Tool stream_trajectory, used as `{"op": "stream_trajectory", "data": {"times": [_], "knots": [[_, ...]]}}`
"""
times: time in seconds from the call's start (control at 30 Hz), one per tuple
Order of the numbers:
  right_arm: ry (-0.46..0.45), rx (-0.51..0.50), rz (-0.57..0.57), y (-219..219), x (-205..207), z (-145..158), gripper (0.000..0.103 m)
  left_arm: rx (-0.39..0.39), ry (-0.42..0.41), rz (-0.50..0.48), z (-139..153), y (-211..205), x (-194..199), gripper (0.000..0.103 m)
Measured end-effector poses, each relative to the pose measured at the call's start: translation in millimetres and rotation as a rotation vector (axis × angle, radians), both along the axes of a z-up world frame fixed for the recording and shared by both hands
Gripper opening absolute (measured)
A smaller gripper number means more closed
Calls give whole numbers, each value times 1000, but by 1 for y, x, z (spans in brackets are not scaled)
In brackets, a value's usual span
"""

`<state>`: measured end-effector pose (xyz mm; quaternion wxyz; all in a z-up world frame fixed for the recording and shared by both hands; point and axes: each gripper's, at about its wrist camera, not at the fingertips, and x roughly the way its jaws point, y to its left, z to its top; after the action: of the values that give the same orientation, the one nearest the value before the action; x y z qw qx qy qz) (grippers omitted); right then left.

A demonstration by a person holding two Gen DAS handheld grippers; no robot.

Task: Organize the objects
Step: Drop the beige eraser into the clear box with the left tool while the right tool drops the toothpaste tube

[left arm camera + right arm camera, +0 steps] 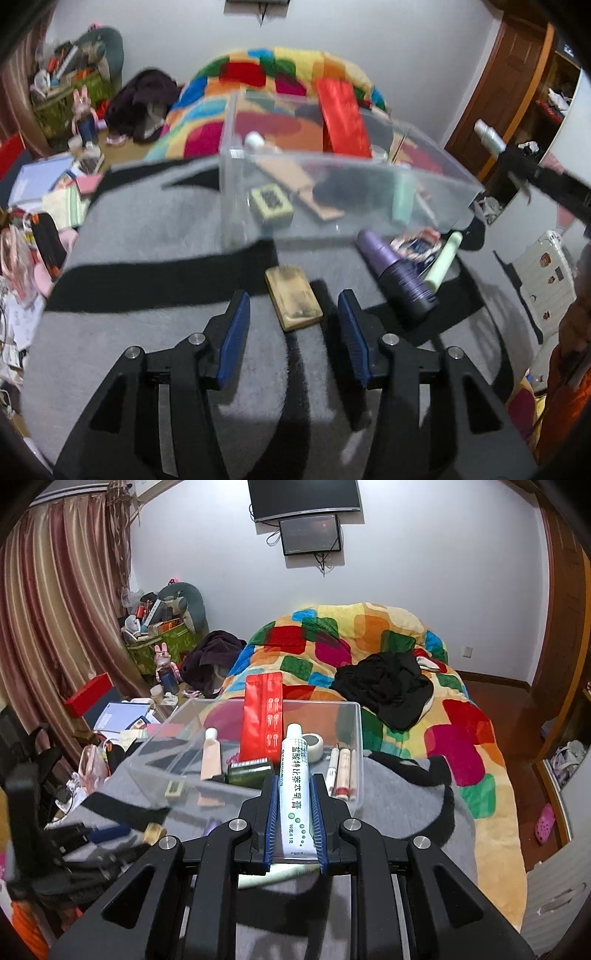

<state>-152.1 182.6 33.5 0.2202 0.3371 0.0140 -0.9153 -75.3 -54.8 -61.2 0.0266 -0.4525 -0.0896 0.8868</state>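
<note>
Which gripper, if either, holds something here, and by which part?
The right gripper holds a white ointment tube by its lower body, cap end pointing away. The left gripper is open and holds nothing; a tan block lies beyond its fingertips.

A clear, glossy plastic bin (pixel 332 177) sits on a fuzzy grey cloth blanket (pixel 147 229). Nearby lie a scuffed, matt tan block (pixel 293 297) and a smooth purple bottle (pixel 397 273), while a glossy white tube (pixel 297 794) shows printed lettering.

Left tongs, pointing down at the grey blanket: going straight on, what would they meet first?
Most likely the flat tan rectangular block lying on the grey blanket. It sits just ahead of the open left tongs, roughly centred between the blue pads. Depth is unclear, so they might touch the blanket beside it.
</note>
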Motion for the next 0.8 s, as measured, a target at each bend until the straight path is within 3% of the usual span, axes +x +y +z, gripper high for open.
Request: {"op": "stream_trajectory", "data": {"times": [0.1,0.2,0.27,0.47,0.63,0.8], "knots": [[-14,3,-1,-5,-11,-2,16,-39,4,13,-4,7,-7,48],[-34,6,3,-10,-18,-7,16,-107,7,24,-5,15,-11,28],[-48,9,6,-13,-23,-11,16,-138,15,26,-4,19,-10,24],[-94,-1,23,-20,-39,-21,16,-103,76,29,17,14,-3,23],[-122,-22,31,-23,-50,-24,16,-78,181,30,54,11,0,23],[-160,-19,39,-29,-59,-30,16,-69,227,33,75,7,-13,23]]}}
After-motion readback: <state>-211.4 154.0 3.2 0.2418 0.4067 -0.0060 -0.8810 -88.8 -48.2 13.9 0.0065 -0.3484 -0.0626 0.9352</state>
